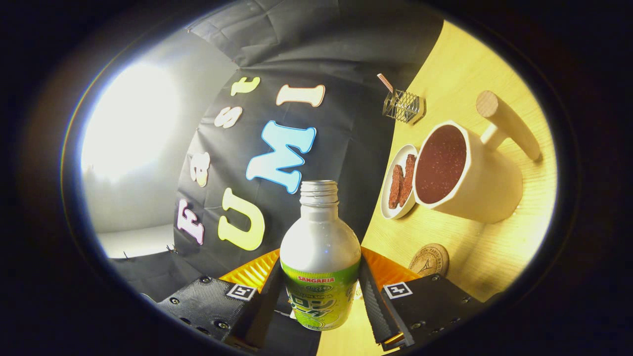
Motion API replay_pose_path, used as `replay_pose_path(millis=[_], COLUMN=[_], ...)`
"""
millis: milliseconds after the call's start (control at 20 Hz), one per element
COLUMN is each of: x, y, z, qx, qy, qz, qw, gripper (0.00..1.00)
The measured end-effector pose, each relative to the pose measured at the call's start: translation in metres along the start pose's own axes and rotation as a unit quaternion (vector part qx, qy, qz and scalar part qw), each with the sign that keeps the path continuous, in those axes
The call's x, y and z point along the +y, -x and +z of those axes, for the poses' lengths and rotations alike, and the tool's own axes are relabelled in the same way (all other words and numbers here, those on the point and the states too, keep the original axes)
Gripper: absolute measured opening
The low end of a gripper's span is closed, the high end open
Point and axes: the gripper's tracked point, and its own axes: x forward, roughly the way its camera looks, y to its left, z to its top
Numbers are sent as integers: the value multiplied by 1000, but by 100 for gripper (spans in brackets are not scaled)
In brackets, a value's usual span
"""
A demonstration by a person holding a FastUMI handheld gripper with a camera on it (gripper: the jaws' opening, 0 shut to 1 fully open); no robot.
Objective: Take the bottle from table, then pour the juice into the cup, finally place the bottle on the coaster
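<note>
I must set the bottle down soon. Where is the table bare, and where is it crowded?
Gripper is shut on the bottle. Bare table: between coaster and cup. Crowded: around cup, snack dish, wooden mallet, wire rack.

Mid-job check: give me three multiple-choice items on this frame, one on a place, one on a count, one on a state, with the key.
1. Where is the coaster?
A. Under the bottle
B. On the table, near the cup
C. Inside the cup

2. How many brown strips lie on the small dish?
A. Two
B. Four
C. None

3. What state is the bottle in?
A. Capped, lying on the table
B. Uncapped, held between the jaws
C. Standing on the coaster

Key: 1 B, it lies bare on the table below the cup. 2 A, two strips show. 3 B, the neck thread is bare and the gripper grips its sides.
</note>
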Motion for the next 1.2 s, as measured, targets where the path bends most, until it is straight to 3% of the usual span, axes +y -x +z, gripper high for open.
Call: replay_pose_path(millis=[350,1200], x=[6,25], y=[-2,-16], z=[4,9], qx=[-18,-48], qy=[-76,-187], qz=[19,57], qw=[997,980], gripper=[78,78])
